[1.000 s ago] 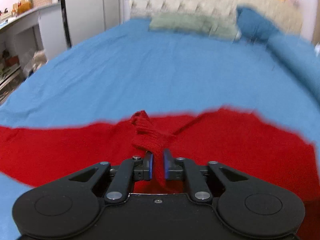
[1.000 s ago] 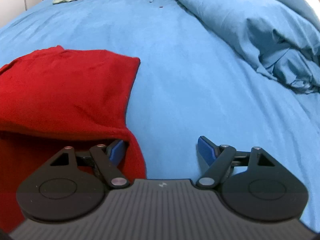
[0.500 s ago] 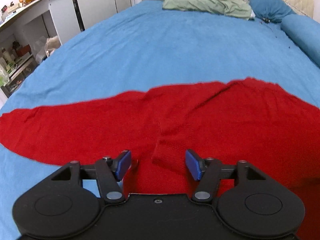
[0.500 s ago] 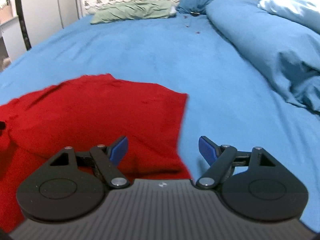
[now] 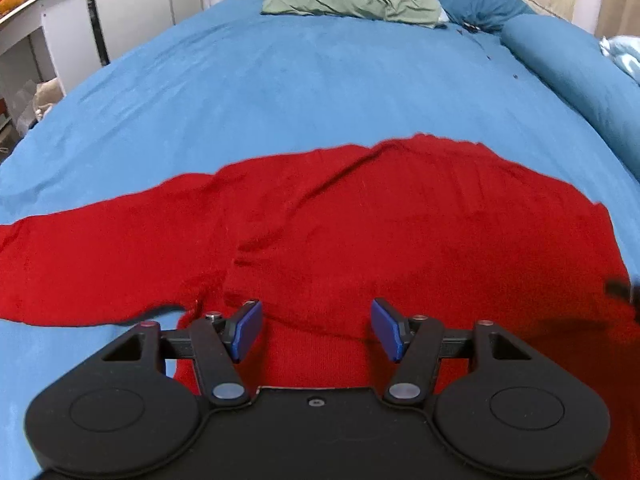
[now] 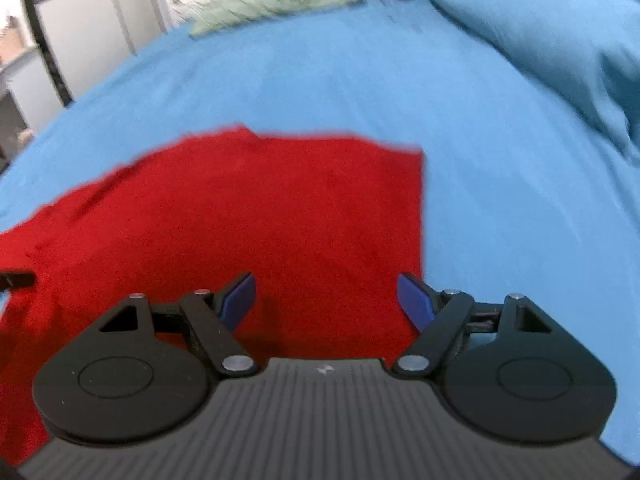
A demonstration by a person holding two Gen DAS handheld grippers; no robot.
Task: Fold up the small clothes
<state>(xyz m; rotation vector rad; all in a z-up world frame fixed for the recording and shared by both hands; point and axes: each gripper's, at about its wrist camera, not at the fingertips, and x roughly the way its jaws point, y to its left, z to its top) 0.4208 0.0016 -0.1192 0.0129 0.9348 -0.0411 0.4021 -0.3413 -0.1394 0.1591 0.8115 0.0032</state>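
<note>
A red knit sweater lies flat on the blue bed sheet, one sleeve stretched out to the left. My left gripper is open and empty, just above the sweater's near part. In the right wrist view the sweater fills the lower left, its right edge running down past my right gripper, which is open and empty above the cloth. A dark tip of the other gripper shows at the left edge.
A green pillow and a dark blue pillow lie at the head of the bed. A bunched blue duvet lies along the right side. White cabinets and a desk stand left of the bed.
My left gripper opened and let go of the red cloth, which now lies flat. Both grippers drew back and rose over the sweater; the right wrist view is blurred by motion.
</note>
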